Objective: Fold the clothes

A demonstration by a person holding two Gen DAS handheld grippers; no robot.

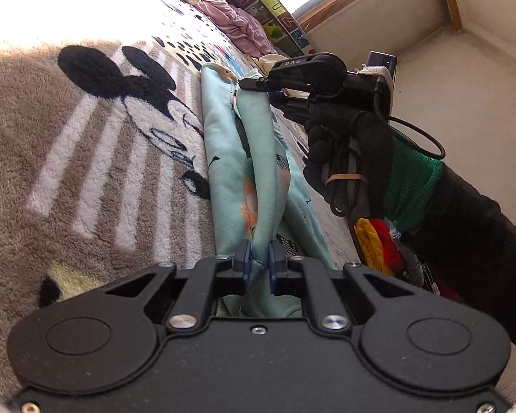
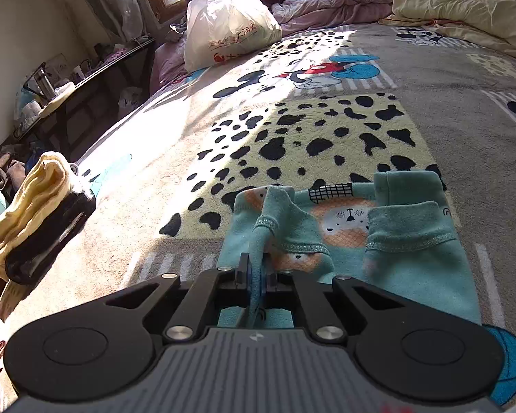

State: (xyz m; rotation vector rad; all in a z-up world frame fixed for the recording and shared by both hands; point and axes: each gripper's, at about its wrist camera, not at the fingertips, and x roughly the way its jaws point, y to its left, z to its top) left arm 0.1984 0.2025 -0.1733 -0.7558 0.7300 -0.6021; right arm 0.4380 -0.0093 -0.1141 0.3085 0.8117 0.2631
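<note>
Two grippers are pinching the same pale teal garment (image 1: 258, 158), a small child's piece printed with orange cartoon animals and little grid shapes, which lies on a bed covered by a plush cartoon-mouse blanket (image 1: 86, 144).

Your left gripper (image 1: 259, 261) has its blue-padded fingers (image 1: 244, 261) closed on a raised ridge of the fabric at the near end. From there the garment runs away from you in long lengthwise folds. At its far end your right hand (image 1: 347, 158), in a dark glove with a green cuff, holds the other gripper, whose tip meets the cloth.

In the right wrist view, your right gripper (image 2: 258, 278) is clamped on a thin upright pleat of the teal garment (image 2: 344, 234). Beyond the fingers (image 2: 244, 275) the cloth lies spread on the blanket (image 2: 292, 130), over a yellow panel with black spots. Two stitched cuffs are turned back onto it, with an animal face between them.

To the left, near the edge of the bed, sits a folded stack (image 2: 38, 213): a cream piece on top of a dark one. A white plastic bag (image 2: 223, 20) stands at the far side, near crumpled mauve bedding (image 2: 333, 7) and a cream quilt (image 2: 464, 7). Strong sunlight crosses the blanket.
</note>
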